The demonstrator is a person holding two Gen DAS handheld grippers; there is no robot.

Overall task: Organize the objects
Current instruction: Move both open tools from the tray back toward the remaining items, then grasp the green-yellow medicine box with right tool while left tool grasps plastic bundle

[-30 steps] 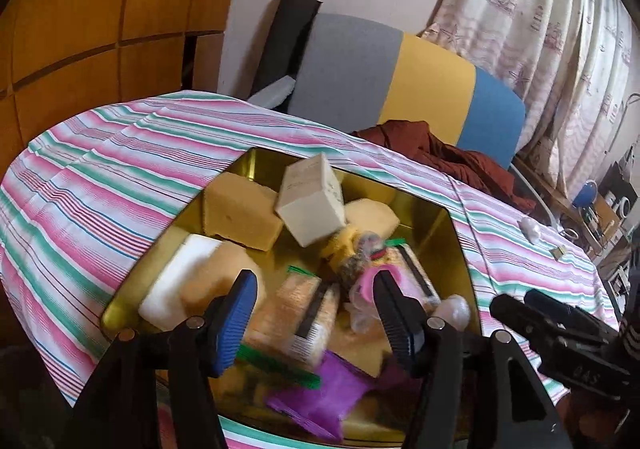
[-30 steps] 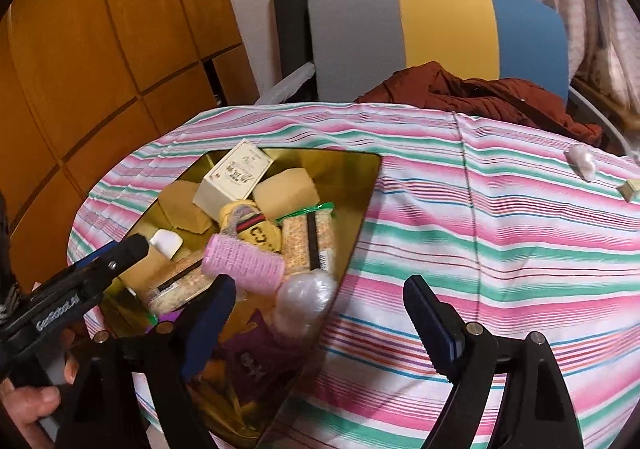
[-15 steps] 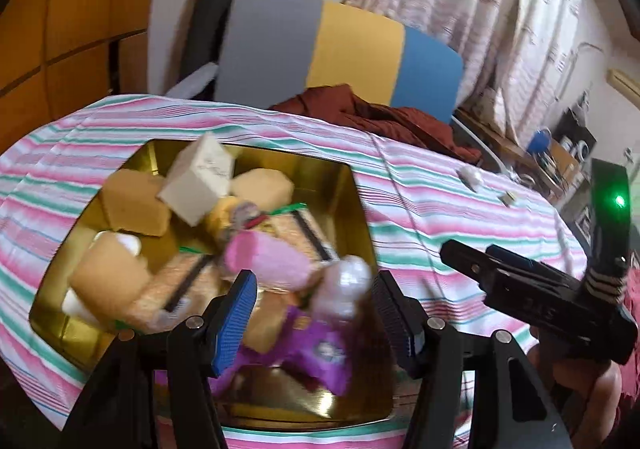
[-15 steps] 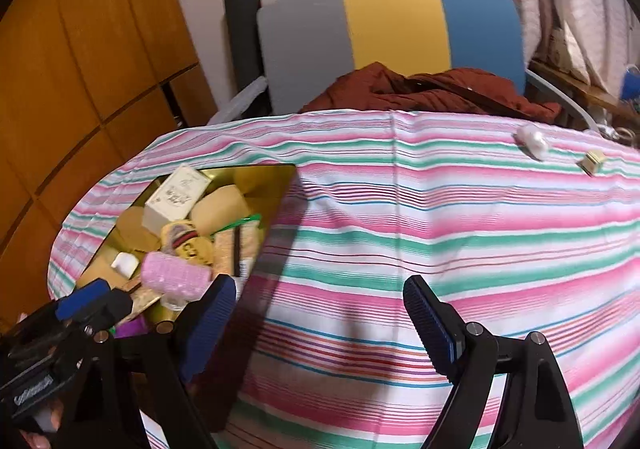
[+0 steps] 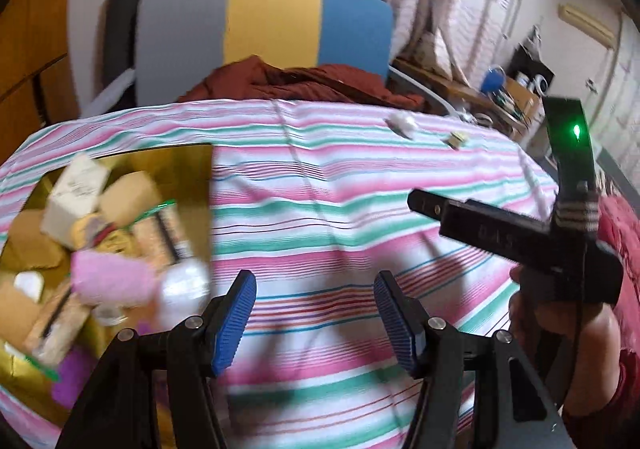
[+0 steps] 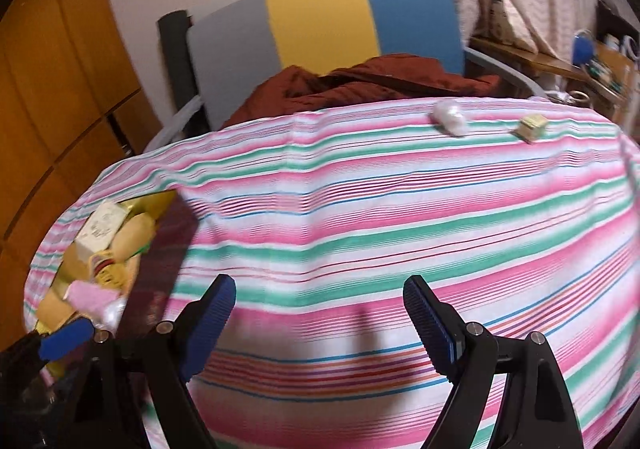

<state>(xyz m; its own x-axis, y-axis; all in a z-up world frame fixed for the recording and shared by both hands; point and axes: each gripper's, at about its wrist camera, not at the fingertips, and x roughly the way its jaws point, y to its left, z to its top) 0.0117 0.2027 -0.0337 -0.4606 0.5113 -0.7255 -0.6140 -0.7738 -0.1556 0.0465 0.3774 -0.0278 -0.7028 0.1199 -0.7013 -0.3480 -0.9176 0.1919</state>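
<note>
A gold tray (image 5: 192, 153) at the left holds a white box (image 5: 76, 189), a pink roller (image 5: 108, 281), tan sponges, snack bars and a clear wrapped lump (image 5: 184, 285). Its corner (image 6: 160, 199) also shows in the right wrist view. Far across the striped tablecloth (image 5: 320, 209) lie a small white wrapped object (image 5: 402, 125) (image 6: 450, 117) and a small yellowish cube (image 5: 458, 139) (image 6: 532, 127). My left gripper (image 5: 314, 303) hangs over bare cloth right of the tray, its jaws opening with nothing between them. My right gripper (image 6: 320, 307) stands open over the cloth, also holding nothing.
A chair (image 5: 272, 21) with a grey, yellow and blue back stands behind the table, with a red-brown cloth (image 5: 300, 81) heaped on its seat. Wooden cabinets (image 6: 60, 89) are at the left, curtains at the back and a cluttered desk (image 5: 508, 93) at the right. A hand (image 5: 560, 325) holds the right gripper.
Both grippers have swung right, away from the tray and over the bare striped cloth. The tray has slid to the left edge of both views. The left jaws stand slightly wider.
</note>
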